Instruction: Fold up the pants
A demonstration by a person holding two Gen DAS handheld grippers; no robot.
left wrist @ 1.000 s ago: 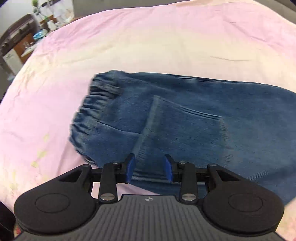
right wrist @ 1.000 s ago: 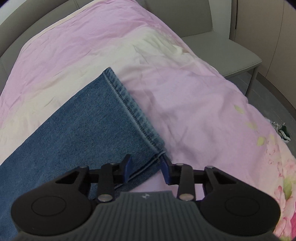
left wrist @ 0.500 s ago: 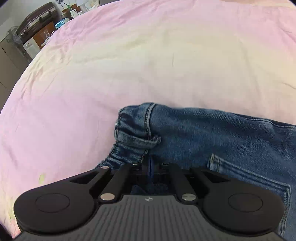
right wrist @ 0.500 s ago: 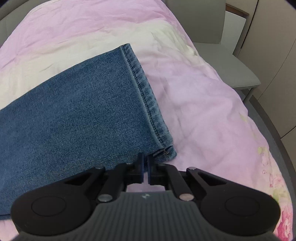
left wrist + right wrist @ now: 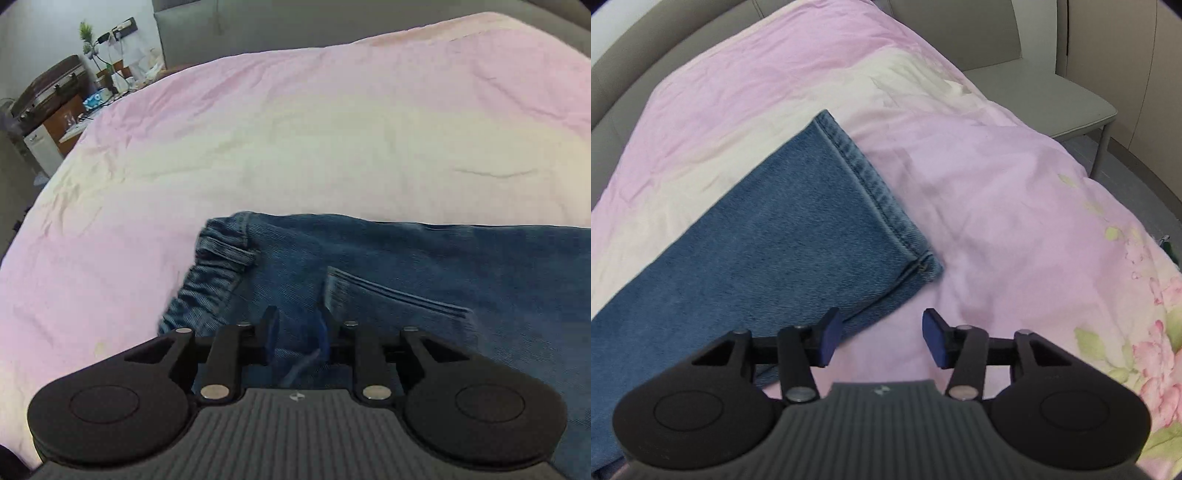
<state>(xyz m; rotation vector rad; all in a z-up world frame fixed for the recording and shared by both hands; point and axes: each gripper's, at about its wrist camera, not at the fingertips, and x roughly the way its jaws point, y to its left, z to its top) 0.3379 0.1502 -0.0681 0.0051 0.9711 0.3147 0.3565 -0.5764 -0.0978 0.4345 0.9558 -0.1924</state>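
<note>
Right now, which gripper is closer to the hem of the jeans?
Right. The right gripper, jaws opening and empty, sits just off the hem. The left gripper, also opening, is over the waistband end.

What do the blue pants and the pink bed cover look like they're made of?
The blue pants look like washed denim: diagonal twill weave, faded hem, double stitching. The pink bed cover looks like thin matte woven cloth, probably cotton, judging by its fine creases; the fibre can't be confirmed.

Blue denim pants [image 5: 424, 266] showing faded patches, lying on pink-and-cream bedsheet [image 5: 1015, 192] showing pink flowers with green leaves at its edge. Black grippers wearing dark blue pads [image 5: 932, 334]. Grey chair [image 5: 1052, 99] sitting behind.
</note>
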